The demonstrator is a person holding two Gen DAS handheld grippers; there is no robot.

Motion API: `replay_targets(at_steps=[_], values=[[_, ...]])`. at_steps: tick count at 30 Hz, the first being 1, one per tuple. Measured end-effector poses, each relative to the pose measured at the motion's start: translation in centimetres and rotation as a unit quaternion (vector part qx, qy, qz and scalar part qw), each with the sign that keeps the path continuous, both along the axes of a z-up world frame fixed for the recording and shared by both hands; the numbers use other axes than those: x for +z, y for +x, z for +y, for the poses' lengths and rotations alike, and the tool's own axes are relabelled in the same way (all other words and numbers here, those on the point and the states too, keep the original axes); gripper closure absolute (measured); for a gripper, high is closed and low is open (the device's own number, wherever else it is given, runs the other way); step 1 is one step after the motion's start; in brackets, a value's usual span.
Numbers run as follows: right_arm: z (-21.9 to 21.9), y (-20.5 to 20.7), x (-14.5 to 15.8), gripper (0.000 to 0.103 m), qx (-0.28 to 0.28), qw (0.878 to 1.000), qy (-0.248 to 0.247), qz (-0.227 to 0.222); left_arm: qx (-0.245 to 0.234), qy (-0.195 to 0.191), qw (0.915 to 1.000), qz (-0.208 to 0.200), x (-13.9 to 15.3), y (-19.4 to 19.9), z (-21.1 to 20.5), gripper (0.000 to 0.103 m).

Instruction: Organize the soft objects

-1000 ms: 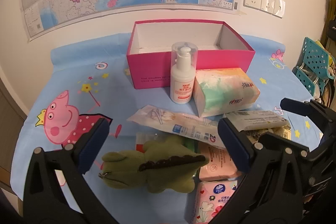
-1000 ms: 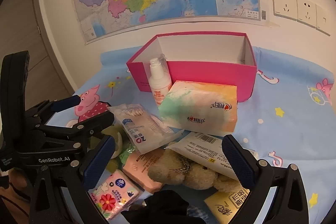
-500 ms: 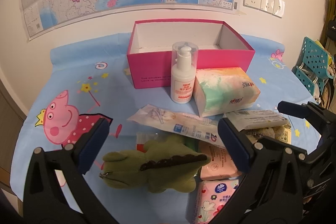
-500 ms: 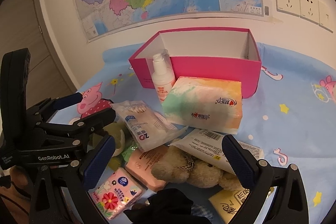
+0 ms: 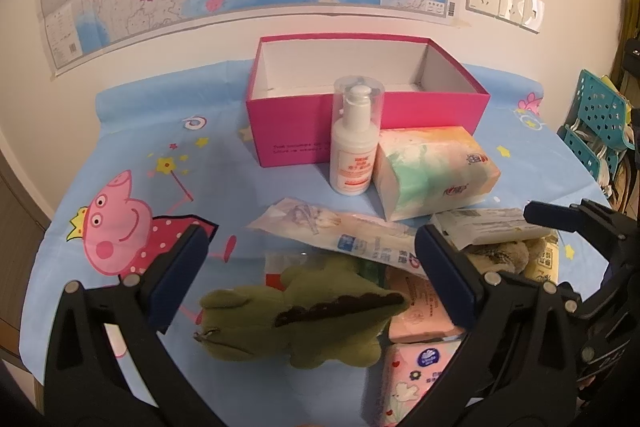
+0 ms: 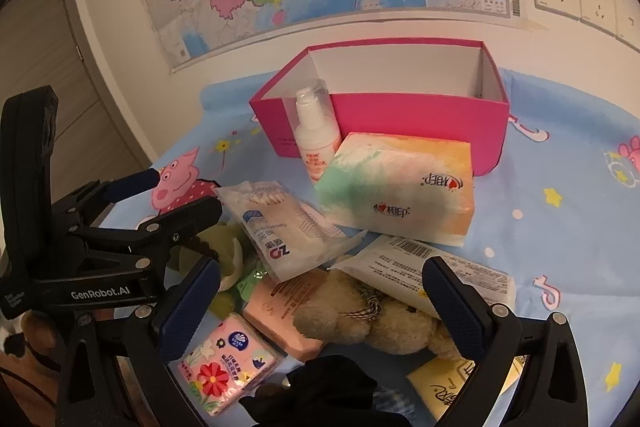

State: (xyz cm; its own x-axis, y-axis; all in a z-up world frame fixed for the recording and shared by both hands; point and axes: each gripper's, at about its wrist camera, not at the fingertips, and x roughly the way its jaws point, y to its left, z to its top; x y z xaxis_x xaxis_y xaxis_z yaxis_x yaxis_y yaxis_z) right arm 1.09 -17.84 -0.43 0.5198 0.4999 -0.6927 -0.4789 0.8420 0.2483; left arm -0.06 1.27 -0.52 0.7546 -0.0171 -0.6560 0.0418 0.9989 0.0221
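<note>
An open, empty pink box (image 5: 366,131) (image 6: 400,131) stands at the back of the table. In front of it lies a pile: a green plush crocodile (image 5: 304,323), a beige teddy bear (image 6: 360,315), a pastel tissue pack (image 5: 436,173) (image 6: 400,195), a cotton swab bag (image 6: 280,227), pink tissue packs (image 6: 228,359) and a white packet (image 6: 424,267). My left gripper (image 5: 312,279) is open above the crocodile, not touching it. My right gripper (image 6: 320,307) is open above the teddy bear.
A white pump bottle (image 5: 356,147) stands upright against the box front. A blue cartoon cloth (image 5: 132,163) covers the table. A dark cloth (image 6: 320,387) lies at the near edge. A teal basket (image 5: 596,123) stands off the table at the right.
The right gripper has moved forward and a little down toward the pile. The left gripper has hardly moved. Both stay open.
</note>
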Motion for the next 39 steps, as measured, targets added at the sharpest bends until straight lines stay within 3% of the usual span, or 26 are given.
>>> replay_targets(at_steps=[4,6,12,20,23,32,34,36,39], values=[[0.5,0.2,-0.5,0.01,0.021,1.0,0.004,0.018,0.004,-0.005,0.9999,0.008,-0.5,0.3,1.5,0.0],[0.7,0.4,-0.8,0.021,0.034,0.999,0.016,0.035,0.009,-0.003,0.9999,0.011,-0.8,0.4,2.4,0.0],[2.2,1.7,-1.6,0.038,0.064,0.994,0.033,0.08,-0.004,-0.005,0.9997,0.024,-1.5,1.5,4.2,0.001],[3.1,3.7,-2.9,0.046,0.053,0.987,0.03,0.15,-0.035,-0.019,0.9986,0.036,-1.8,4.3,5.4,0.004],[3.0,3.9,-2.9,0.046,0.048,0.985,0.031,0.165,-0.054,-0.033,0.9965,0.055,-2.5,5.5,5.5,0.011],[3.8,4.9,-4.1,0.046,0.019,0.978,0.045,0.201,-0.131,-0.075,0.9822,0.112,-4.3,7.8,5.0,0.014],[3.8,5.1,-4.2,0.047,0.016,0.979,0.044,0.198,-0.139,-0.074,0.9803,0.119,-4.6,8.2,4.9,0.02],[3.9,5.5,-4.5,0.056,0.008,0.98,0.04,0.197,-0.145,-0.087,0.9766,0.133,-5.0,8.7,5.1,0.021],[3.4,5.9,-4.7,0.061,-0.003,0.978,0.056,0.2,-0.155,-0.106,0.9711,0.147,-5.5,9.2,5.6,0.026]])
